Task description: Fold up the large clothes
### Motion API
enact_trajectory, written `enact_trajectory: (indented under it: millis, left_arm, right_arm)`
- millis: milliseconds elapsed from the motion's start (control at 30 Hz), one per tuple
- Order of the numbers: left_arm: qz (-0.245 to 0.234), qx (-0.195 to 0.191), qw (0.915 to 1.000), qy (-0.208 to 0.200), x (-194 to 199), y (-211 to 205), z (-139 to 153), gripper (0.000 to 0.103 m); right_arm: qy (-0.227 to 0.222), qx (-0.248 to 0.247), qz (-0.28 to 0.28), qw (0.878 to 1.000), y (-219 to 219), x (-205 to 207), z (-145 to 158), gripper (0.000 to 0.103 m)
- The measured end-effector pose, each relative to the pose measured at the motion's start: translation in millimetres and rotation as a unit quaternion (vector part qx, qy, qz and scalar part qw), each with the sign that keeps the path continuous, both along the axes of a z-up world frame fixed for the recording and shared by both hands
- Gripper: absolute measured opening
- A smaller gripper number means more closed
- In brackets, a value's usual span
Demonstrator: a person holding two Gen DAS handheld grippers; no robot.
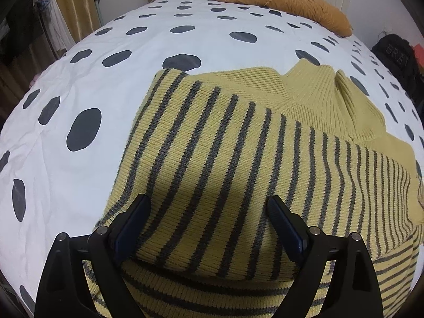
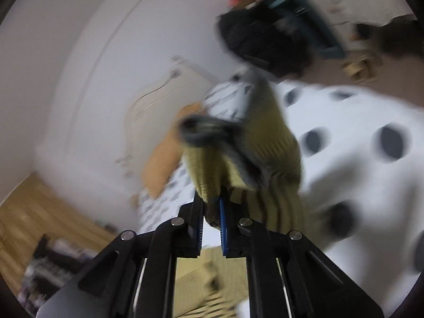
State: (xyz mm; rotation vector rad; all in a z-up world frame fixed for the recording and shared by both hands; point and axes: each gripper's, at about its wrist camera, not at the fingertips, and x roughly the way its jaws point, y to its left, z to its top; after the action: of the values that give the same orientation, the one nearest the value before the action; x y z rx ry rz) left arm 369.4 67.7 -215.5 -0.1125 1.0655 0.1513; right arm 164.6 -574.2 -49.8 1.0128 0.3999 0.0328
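Yellow knit sweater with grey stripes lies on a bed — white cover, dark spots. Plain ribbed part bunched toward the far right; striped panel folded over in front.

Left gripper hangs above the striped panel, jaws spread wide, nothing pinched between them.

Right gripper is clenched on a fold of the sweater — yellow ribbed cloth is caught between the blue pads and trails away from the tips over the spotted cover. That view is heavily blurred.

Mustard-coloured pillow at the far end of the bed. Black bag beside the bed's right edge.
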Motion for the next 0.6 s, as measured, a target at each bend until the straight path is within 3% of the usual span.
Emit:
enact_trajectory:
  millis: [133,267,367,500,600]
  left_arm:
    - [0.008,-0.061,0.998,-0.011,-3,17,7,0.09]
    - [0.015,-0.126,0.9918,-0.017,-4,38,16,0.09]
    - [0.024,-0.155,0.9874,-0.02,-5,50,22,0.09]
    - [0.014,-0.217,0.976,-0.019,-7,49,28,0.09]
    - [-0.015,-0.262,0.9649,-0.016,-5,30,33,0.09]
  right_arm:
    - [-0.028,0.057,0.142,0.988,124,72,-20,0.01]
    - [0.023,0.092,0.243,0.965,243,130,-76,0.01]
    - [0.089,0.097,0.305,0.943,321,155,-130,0.011]
    - [0.186,0.06,0.337,0.921,363,159,-188,0.011]
    - [0.177,0.027,0.331,0.927,356,155,-170,0.019]
